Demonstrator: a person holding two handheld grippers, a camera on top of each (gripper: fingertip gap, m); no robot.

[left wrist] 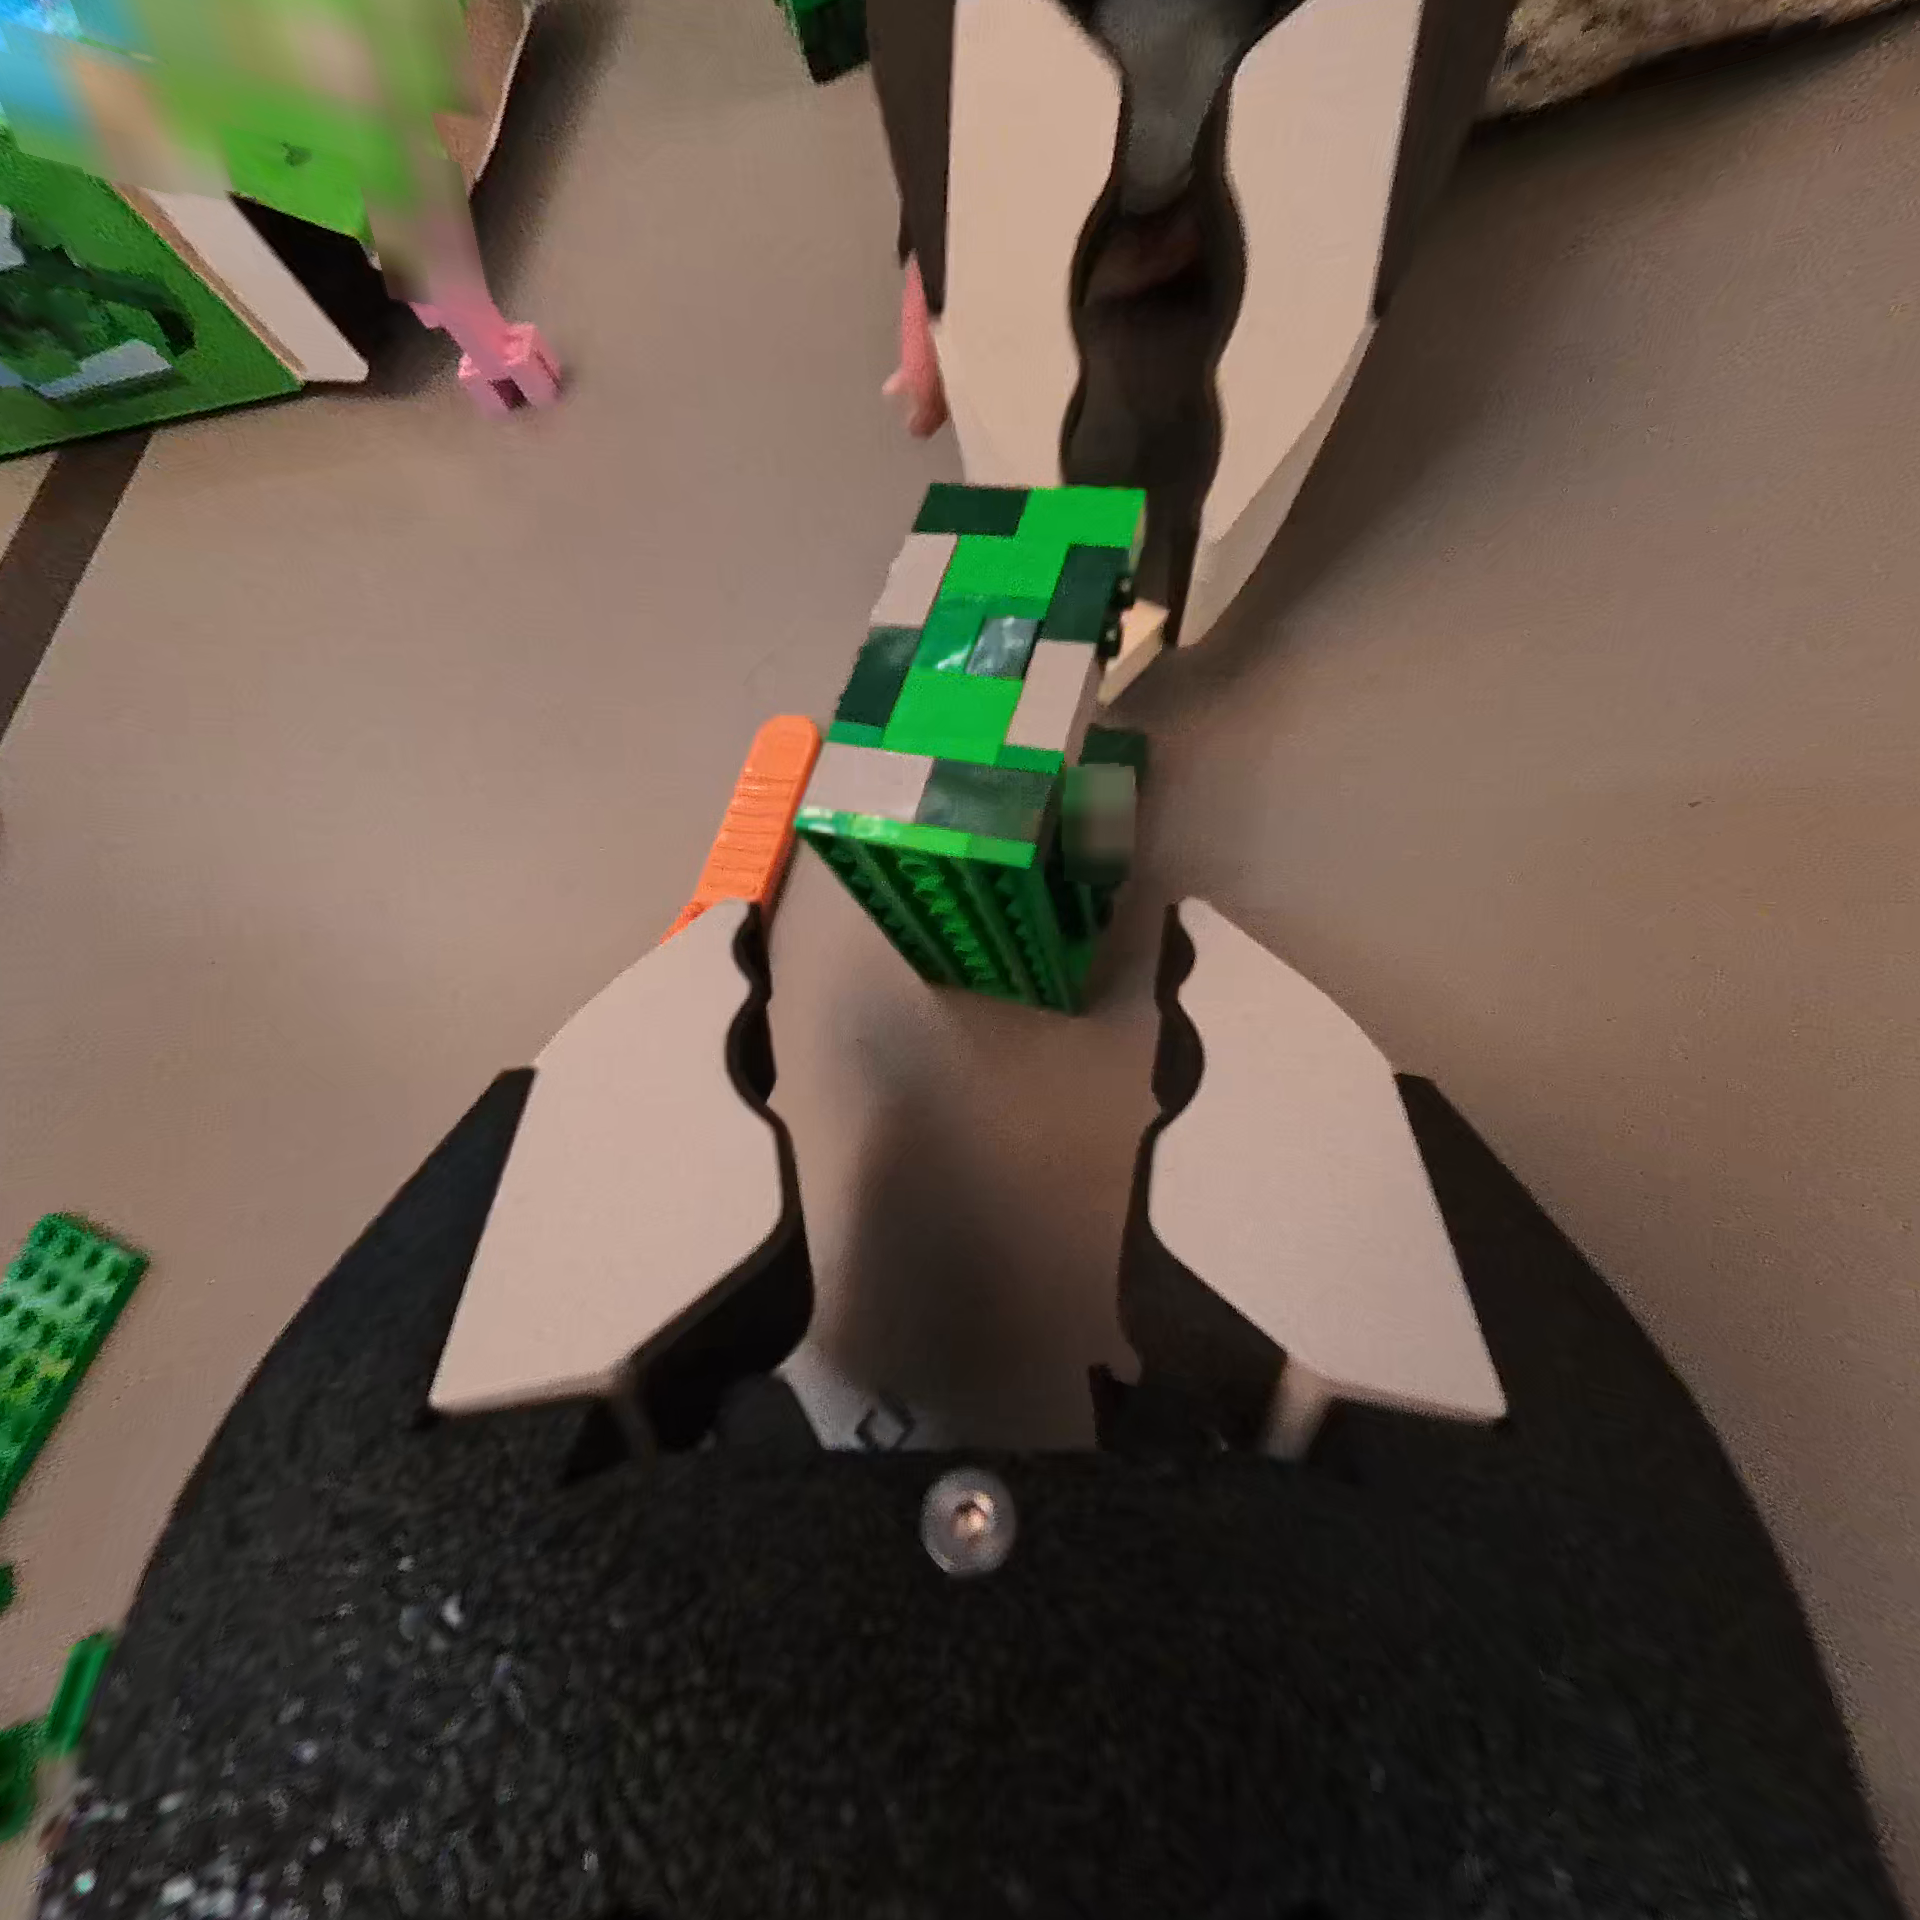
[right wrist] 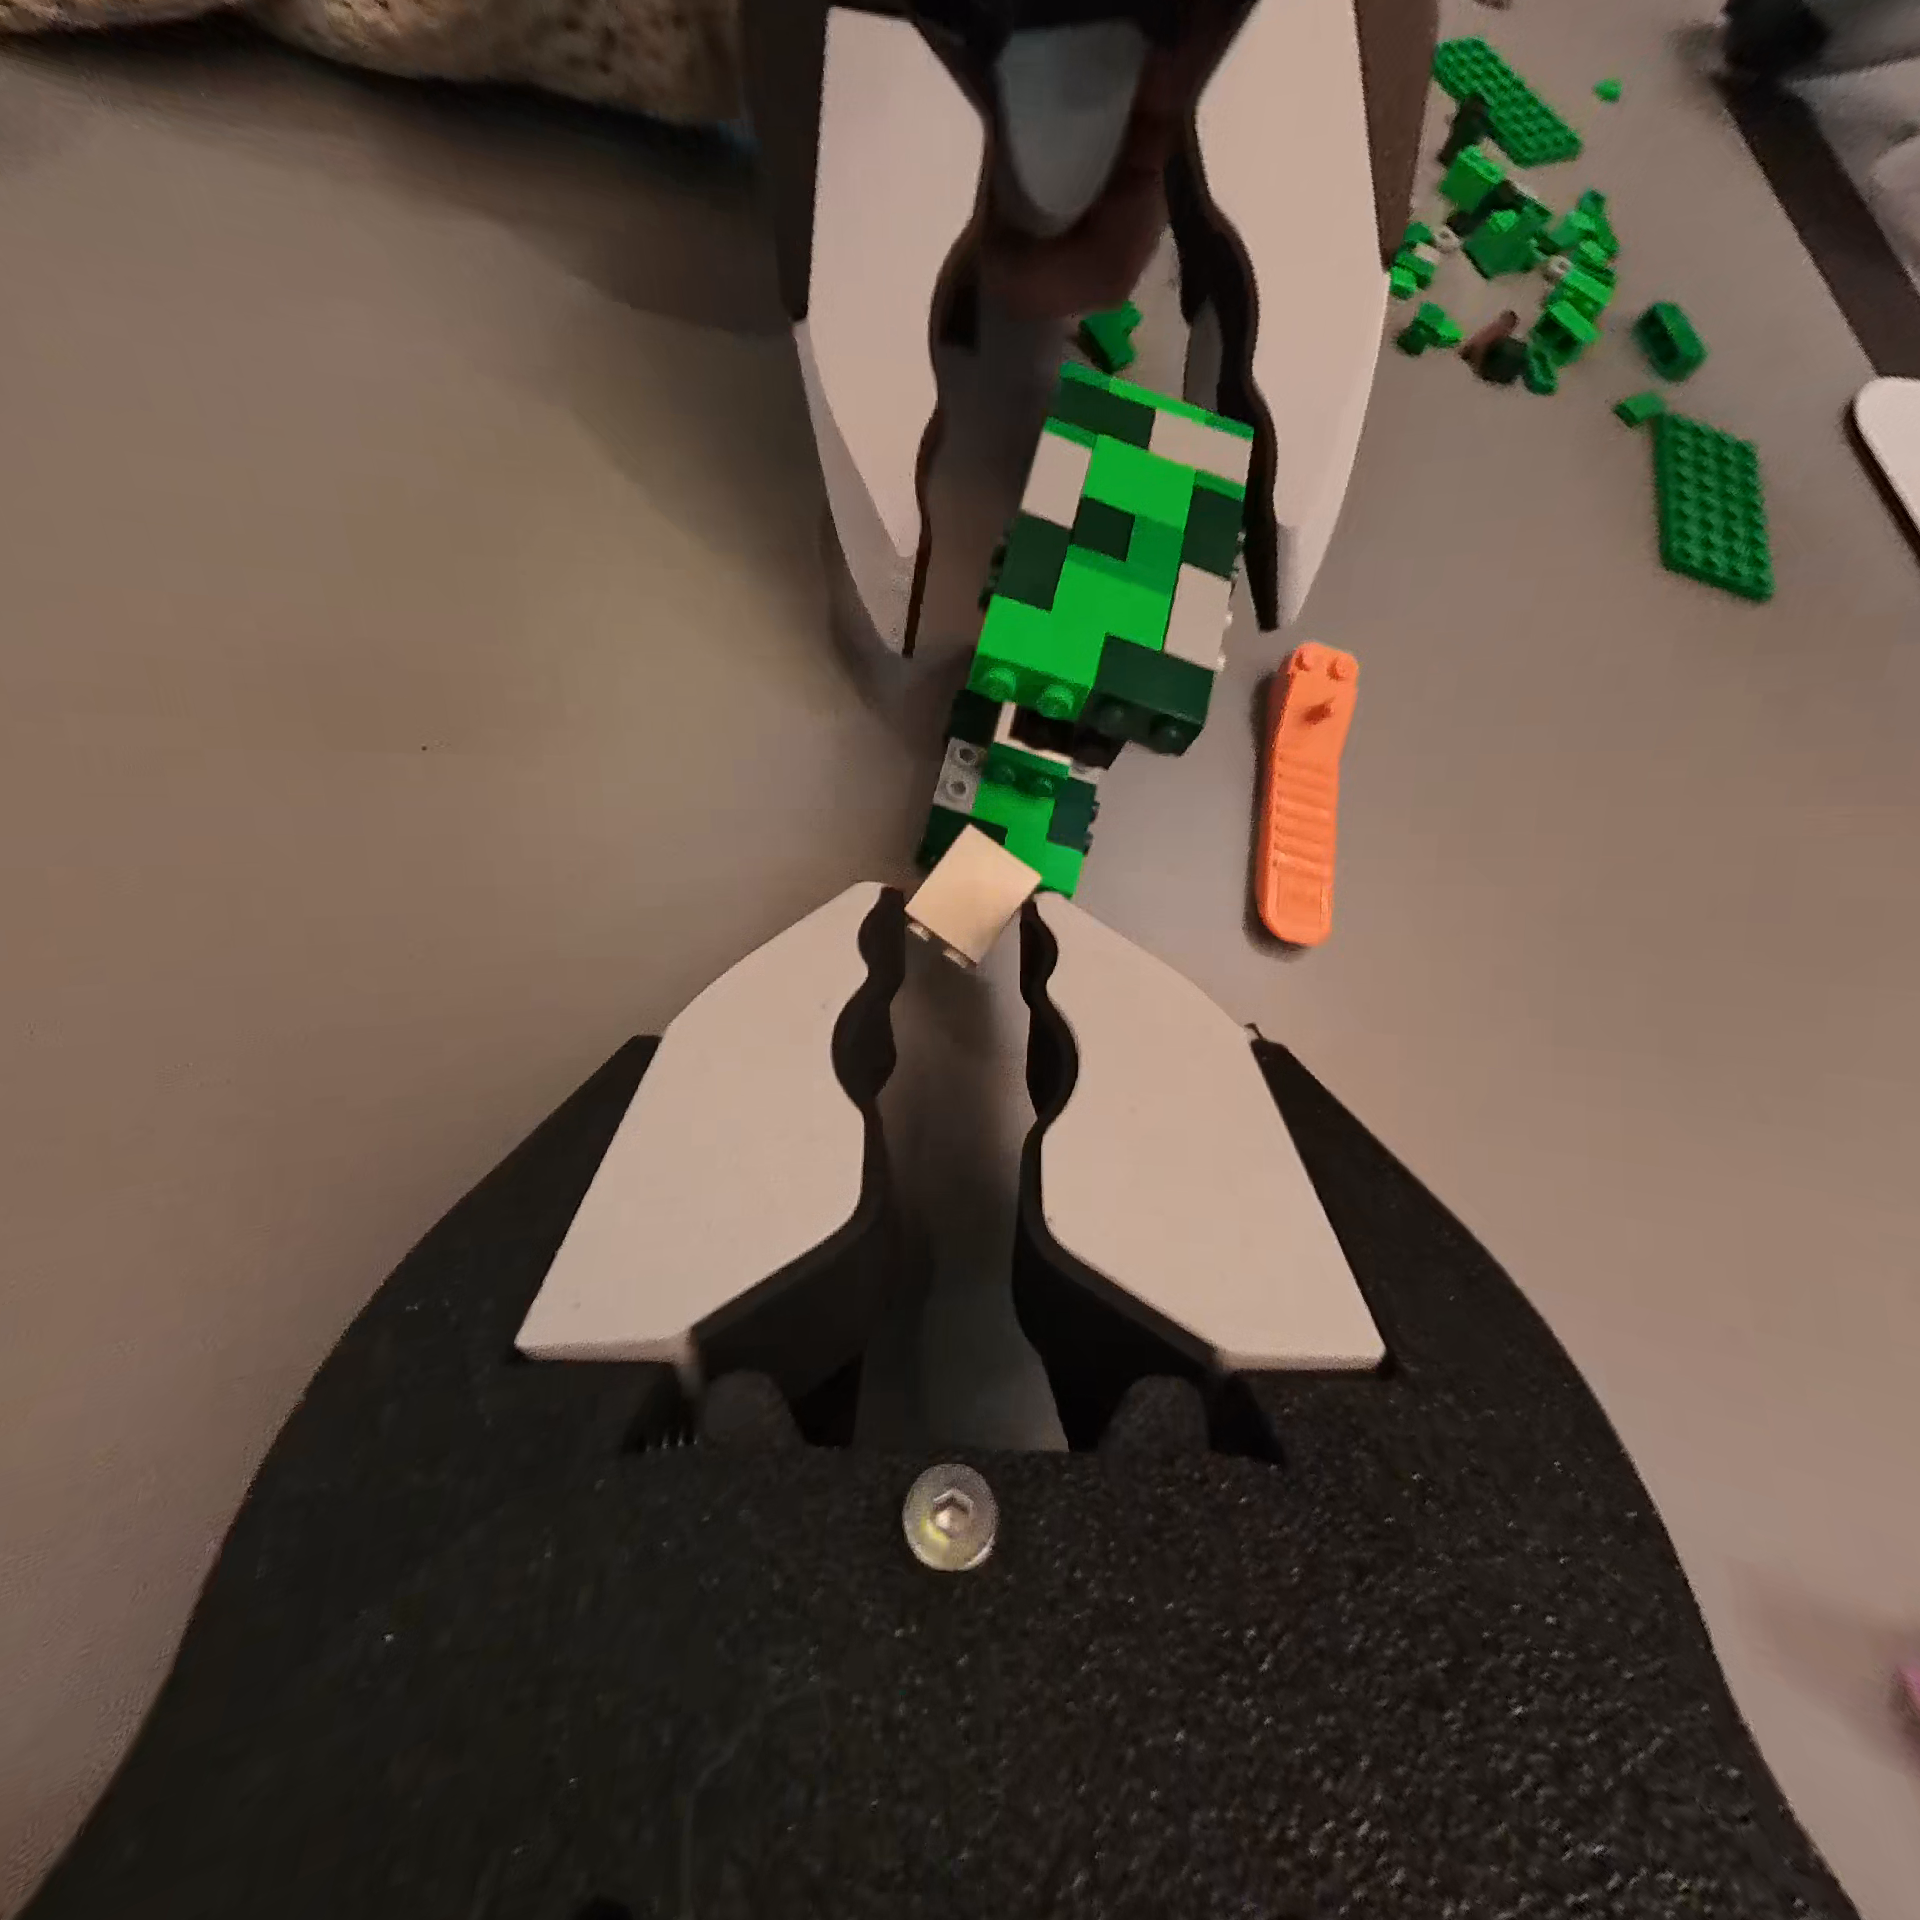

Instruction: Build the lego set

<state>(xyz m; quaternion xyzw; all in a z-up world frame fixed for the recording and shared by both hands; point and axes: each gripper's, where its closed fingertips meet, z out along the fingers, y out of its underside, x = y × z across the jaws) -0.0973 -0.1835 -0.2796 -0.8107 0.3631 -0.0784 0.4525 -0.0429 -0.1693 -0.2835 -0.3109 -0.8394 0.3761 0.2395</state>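
On the grey worktop (right wrist: 416, 623) lies one green, dark green and grey block tower (right wrist: 1117, 582). Right tongs (right wrist: 951, 920) pinch one small tan brick (right wrist: 966, 914) at its end. Left tongs (left wrist: 961, 935) gape wide, empty. One orange plastic wedge (right wrist: 1304, 790) lies beside.

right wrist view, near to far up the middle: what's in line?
Right gripper → small light grey brick in its tips → green, dark green and grey lego model → left gripper, open around the model's far end.

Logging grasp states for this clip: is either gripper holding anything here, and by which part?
The right gripper pinches a small tan brick at its fingertips, against the green model's near end. The left gripper is open, holding nothing.
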